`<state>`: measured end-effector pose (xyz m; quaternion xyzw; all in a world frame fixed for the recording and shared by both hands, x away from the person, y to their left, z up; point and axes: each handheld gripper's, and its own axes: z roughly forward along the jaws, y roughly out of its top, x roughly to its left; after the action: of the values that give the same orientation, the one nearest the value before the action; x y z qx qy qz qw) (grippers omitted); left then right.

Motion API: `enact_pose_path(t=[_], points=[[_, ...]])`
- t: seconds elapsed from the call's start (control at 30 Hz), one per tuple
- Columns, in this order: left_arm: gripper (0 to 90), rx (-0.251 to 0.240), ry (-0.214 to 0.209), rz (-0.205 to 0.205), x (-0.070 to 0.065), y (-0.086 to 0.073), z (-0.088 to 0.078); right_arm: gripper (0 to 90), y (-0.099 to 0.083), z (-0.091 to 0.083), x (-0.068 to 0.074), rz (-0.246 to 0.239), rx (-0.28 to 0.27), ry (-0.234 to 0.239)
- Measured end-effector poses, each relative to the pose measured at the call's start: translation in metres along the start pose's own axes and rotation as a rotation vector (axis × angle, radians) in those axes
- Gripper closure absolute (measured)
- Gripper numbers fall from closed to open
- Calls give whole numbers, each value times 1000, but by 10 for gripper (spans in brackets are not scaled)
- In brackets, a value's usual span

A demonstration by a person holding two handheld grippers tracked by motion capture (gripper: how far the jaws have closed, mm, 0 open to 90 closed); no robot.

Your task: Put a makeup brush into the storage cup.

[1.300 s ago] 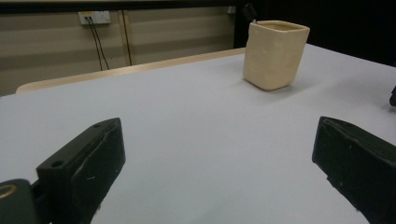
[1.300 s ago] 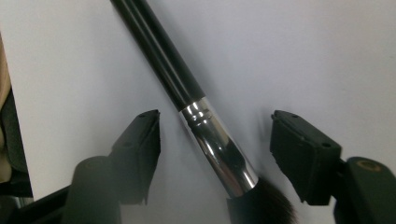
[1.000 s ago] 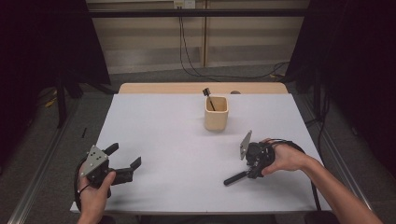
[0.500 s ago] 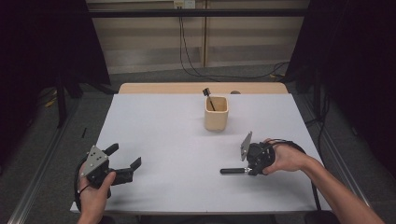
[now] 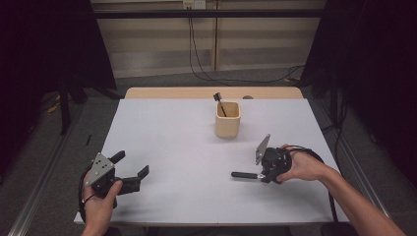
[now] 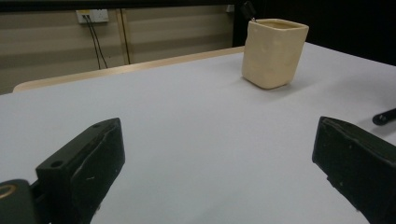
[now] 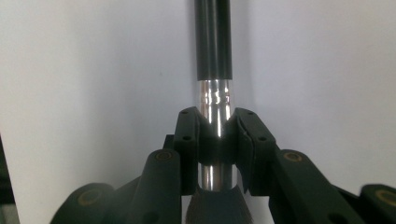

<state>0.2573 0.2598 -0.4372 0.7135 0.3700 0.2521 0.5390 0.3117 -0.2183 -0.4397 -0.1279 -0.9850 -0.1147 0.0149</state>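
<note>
Grippers, two, hand-held, at the near edge of a white table [image 5: 187, 147].

Left gripper [image 5: 132, 169]: near left corner, resting by the table edge in the person's left hand [image 5: 101, 206]. Jaws spread wide, nothing between them. The left gripper view adds what the high view cannot: the inner faces of both black jaws with bare tabletop between, and the side wall of the cream cup [image 6: 273, 51] seen low and level, far ahead and to the right. At that view's right edge, the dark tip of the brush handle [image 6: 385, 116] lies just above the table.

Cup [image 5: 227, 119]: cream, square-mouthed, upright, centre-rear of the table, well apart from both grippers. The high view looks into its mouth, where a dark-handled tool [image 5: 220, 103] leans, its top sticking out above the rim.

Right gripper [image 5: 263, 175]: near right, in the person's right hand [image 5: 300, 167], turned level and pointing left. Jaws have just been closing and are clenched on the brush [image 5: 245, 175]. The right gripper view shows the detail: pads [image 7: 189, 144] pressing either side of the shiny metal ferrule [image 7: 214, 105], black handle running on beyond, dark bristles at the bottom. Cable [image 5: 322, 160] loops behind the wrist.

Path between brush and cup: open tabletop.
</note>
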Motion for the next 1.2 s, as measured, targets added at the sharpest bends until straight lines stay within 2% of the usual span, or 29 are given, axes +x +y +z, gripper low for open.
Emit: enact_pose_path(t=[0.1,0.2,0.33,0.47,0.57,0.6,0.63,0.9,0.97,1.07,1.2], points=[[23,-2,11,-1,1,0,0,716,-1,-8,-1,19,-66,-21],[23,-1,12,-3,1,0,-1,717,-3,-13,-2,57,-103,-46],[23,-2,9,-3,1,0,-1,716,-7,-15,-6,104,-170,-42],[23,-3,10,-6,1,0,0,716,-10,-16,-6,121,-246,-48],[23,-3,11,-5,1,0,-1,716,-12,-15,-6,153,-300,-57],[23,-3,11,-5,1,0,-1,716,-12,-15,-6,153,-300,-57],[23,-3,9,-4,1,0,-1,716,-14,-14,-5,171,-340,-65],[23,-11,8,-18,1,0,-1,717,-23,-10,-1,310,-529,-164],[23,-14,7,-24,0,0,-1,717,-25,-10,-1,334,-564,-172],[23,-9,1,-12,0,1,-1,717,-30,-11,-1,366,-617,-184],[23,-14,-10,-16,-2,2,-2,717,-37,-13,1,385,-672,-179]])
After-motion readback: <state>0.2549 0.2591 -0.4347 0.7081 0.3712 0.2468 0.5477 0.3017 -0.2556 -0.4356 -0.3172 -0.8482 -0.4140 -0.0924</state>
